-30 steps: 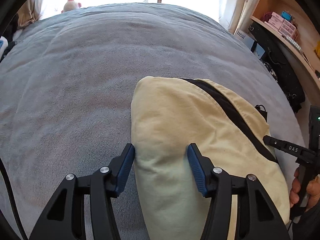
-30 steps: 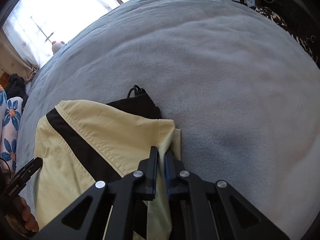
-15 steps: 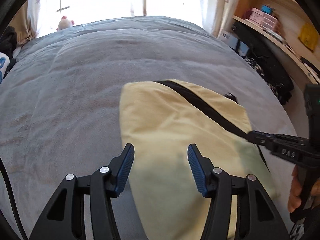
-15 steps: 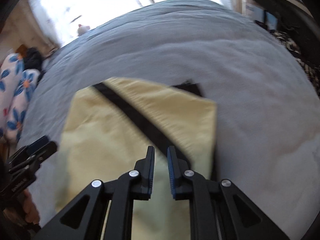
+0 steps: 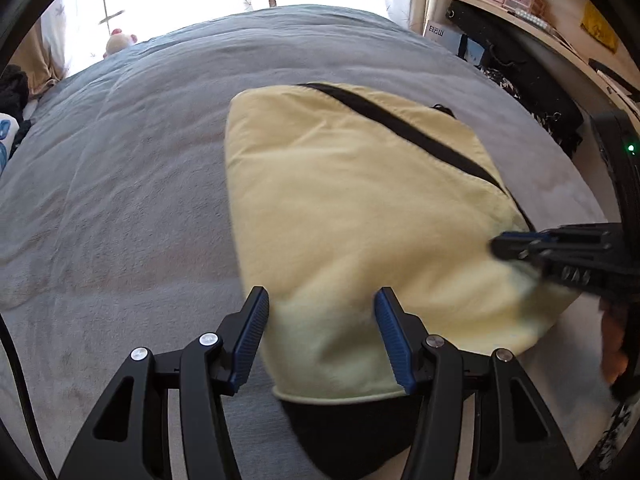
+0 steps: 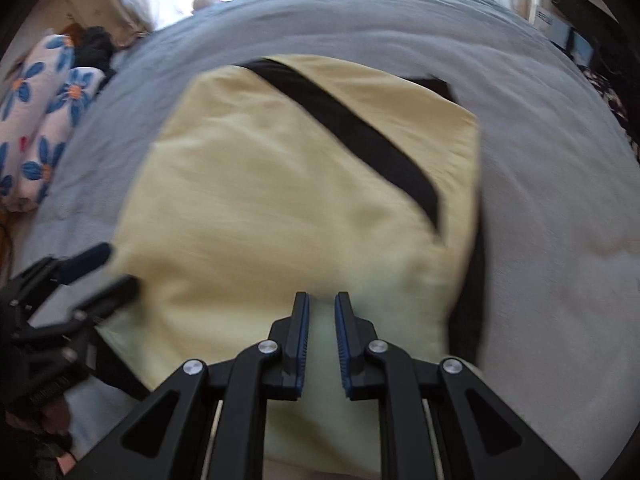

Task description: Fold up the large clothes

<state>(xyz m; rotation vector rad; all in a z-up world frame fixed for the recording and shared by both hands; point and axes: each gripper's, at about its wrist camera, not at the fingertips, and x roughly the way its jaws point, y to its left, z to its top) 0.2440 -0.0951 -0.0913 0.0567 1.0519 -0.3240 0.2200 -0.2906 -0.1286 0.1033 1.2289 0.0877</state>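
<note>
Yellow garment point(image 5: 352, 208) folded on grey bed point(image 5: 120, 200) — left gripper point(image 5: 320, 340) agape, right gripper point(image 6: 321, 336) just parted, empty.

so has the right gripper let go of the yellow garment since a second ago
Yes. The right gripper has just been opening; the yellow garment now lies loose on the grey blanket.

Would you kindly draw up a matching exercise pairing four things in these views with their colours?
Things:
1. garment
2. stripe
3. blanket
4. pillow

Colours:
A. grey
B. white with blue flowers
C. pale yellow
D. black

Pairs: 1-C, 2-D, 3-A, 4-B
</note>
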